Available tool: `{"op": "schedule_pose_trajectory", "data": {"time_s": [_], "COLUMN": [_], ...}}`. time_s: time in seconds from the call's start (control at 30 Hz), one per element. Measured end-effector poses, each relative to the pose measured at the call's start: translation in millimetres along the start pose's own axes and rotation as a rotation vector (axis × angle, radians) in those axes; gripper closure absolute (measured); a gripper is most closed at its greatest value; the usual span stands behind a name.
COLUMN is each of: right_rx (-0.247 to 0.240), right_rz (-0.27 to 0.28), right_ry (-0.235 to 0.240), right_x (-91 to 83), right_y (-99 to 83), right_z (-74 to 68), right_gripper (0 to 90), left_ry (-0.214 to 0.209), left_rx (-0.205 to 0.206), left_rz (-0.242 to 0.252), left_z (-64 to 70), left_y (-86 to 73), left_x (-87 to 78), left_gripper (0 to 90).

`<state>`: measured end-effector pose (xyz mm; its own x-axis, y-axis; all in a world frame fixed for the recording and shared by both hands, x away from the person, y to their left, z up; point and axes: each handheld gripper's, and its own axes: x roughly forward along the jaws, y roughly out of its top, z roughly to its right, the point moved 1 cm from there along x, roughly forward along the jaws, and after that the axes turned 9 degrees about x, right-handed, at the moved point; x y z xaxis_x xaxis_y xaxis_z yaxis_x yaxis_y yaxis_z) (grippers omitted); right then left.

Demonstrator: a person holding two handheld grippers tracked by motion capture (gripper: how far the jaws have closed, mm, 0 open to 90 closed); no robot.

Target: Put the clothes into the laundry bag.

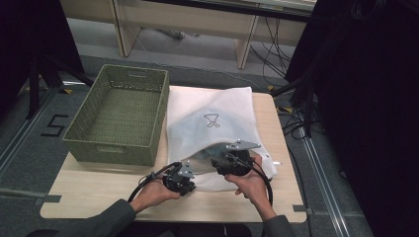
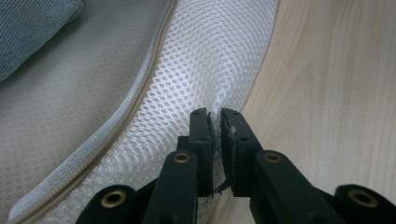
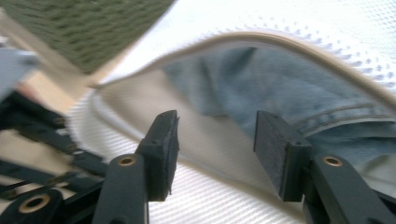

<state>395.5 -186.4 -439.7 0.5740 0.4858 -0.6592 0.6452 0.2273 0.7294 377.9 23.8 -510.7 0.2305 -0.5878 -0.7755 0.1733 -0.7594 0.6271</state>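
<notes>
A white mesh laundry bag (image 1: 212, 121) with a zipper lies on the wooden table, its mouth open toward me. Blue denim (image 3: 289, 93) sits inside the bag. My left gripper (image 2: 214, 116) is shut on the mesh bag's lower edge (image 2: 205, 70) near the table surface; in the high view the left gripper (image 1: 180, 178) sits at the bag's near left corner. My right gripper (image 3: 215, 126) is open at the bag's mouth, its jaws facing the denim with nothing between them. In the high view the right gripper (image 1: 232, 163) reaches into the opening.
A green woven basket (image 1: 118, 116) stands empty on the table's left half, touching the bag's left side. Bare wooden tabletop (image 1: 99, 192) runs along the front. Cables and dark equipment stand on the floor to the right.
</notes>
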Motion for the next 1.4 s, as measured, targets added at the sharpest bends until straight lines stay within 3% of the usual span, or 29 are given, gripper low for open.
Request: {"op": "schedule_pose_trajectory", "data": {"time_s": [0.03,0.07,0.13,0.17,0.2,0.33,0.37,0.4,0.43,0.5,0.6,0.67,0.7,0.77,0.83,0.87,0.93,1.0,1.03,1.07,1.1,1.17,1.2,1.3,1.4], "right_rx": [-0.011,0.025,0.000,0.036,0.010,0.000,0.000,0.019,0.005,-0.024,-0.041,-0.027,0.010,0.019,0.039,0.012,0.027,-0.015,-0.026,0.006,-0.017,-0.026,-0.015,-0.015,-0.088], "right_rz": [-0.011,-0.024,-0.017,-0.045,-0.042,-0.081,-0.079,-0.080,-0.079,-0.070,-0.035,-0.029,-0.044,-0.063,-0.069,-0.067,-0.058,0.009,0.023,0.042,0.070,0.117,0.126,0.144,0.130], "right_ry": [-0.012,-0.018,-0.043,-0.050,-0.068,-0.110,-0.116,-0.126,-0.142,-0.196,-0.242,-0.235,-0.210,-0.169,-0.114,-0.104,-0.067,-0.037,-0.034,-0.025,-0.022,-0.033,-0.042,-0.072,-0.107], "right_x": [2.3,5.7,15.8,20.1,27.6,51.6,59.7,64.1,70.9,85.1,93.9,92.8,89.0,81.4,65.8,59.8,42.3,23.4,16.7,8.6,-0.3,-9.1,-14.9,-20.4,-16.6], "right_y": [0.2,0.5,1.4,1.9,2.0,1.5,3.0,4.5,6.0,9.9,15.7,16.0,16.2,16.6,16.1,16.0,17.3,19.7,20.2,20.7,22.4,23.5,24.6,28.3,29.6], "right_z": [4.1,6.9,16.2,17.2,22.6,35.9,39.6,40.0,42.6,47.1,54.0,56.8,54.7,50.6,41.1,39.2,28.8,24.4,23.2,19.0,19.5,19.4,18.3,19.5,25.5], "right_gripper": [51.8,52.3,53.2,54.7,56.1,73.0,78.7,81.1,82.9,83.8,81.3,77.0,72.4,66.2,61.4,59.8,57.9,57.1,57.1,57.2,57.3,57.4,57.4,56.5,53.2], "left_ry": [0.007,0.007,0.007,0.004,0.007,0.007,0.005,0.010,0.010,0.009,0.010,0.009,0.007,0.008,0.012,0.012,0.019,0.024,0.027,0.033,0.039,0.044,0.034,0.024,0.007], "left_rx": [0.012,0.012,0.014,0.011,0.007,0.015,0.004,0.021,0.013,0.012,0.017,0.015,0.021,0.017,0.020,0.019,0.014,-0.013,0.017,0.001,0.011,-0.022,-0.004,-0.008,-0.031], "left_rz": [-0.003,-0.004,-0.003,-0.004,-0.001,-0.006,-0.005,-0.002,-0.003,-0.002,-0.003,0.000,-0.002,-0.002,-0.002,-0.002,-0.010,0.003,-0.013,-0.017,-0.021,-0.002,-0.020,-0.002,0.021], "left_z": [-0.3,-0.2,-0.5,-0.6,0.0,-0.5,0.2,-0.3,0.8,1.0,1.2,0.5,-0.5,-0.4,-0.3,-0.5,-2.2,-1.9,-4.4,-4.3,-5.1,-3.7,-5.0,-4.1,-3.2], "left_y": [0.5,0.5,0.4,0.5,0.7,1.1,0.9,1.1,1.1,1.0,1.0,0.8,0.8,0.8,1.0,1.0,0.8,0.5,0.1,-0.4,-0.5,-0.7,-1.0,-0.3,1.1], "left_x": [-0.6,-0.6,-0.6,-0.4,-0.3,-0.4,0.0,-0.2,0.2,0.4,0.0,0.0,-0.3,-0.3,-0.1,-0.2,-0.6,0.1,-1.2,-1.7,-2.4,-2.7,-5.3,-11.0,-21.7], "left_gripper": [82.0,82.0,82.0,82.0,82.1,83.2,83.5,83.8,84.0,84.2,84.3,84.2,84.2,83.9,83.4,83.2,82.7,82.5,82.2,81.7,81.1,79.1,77.6,75.6,71.0]}}
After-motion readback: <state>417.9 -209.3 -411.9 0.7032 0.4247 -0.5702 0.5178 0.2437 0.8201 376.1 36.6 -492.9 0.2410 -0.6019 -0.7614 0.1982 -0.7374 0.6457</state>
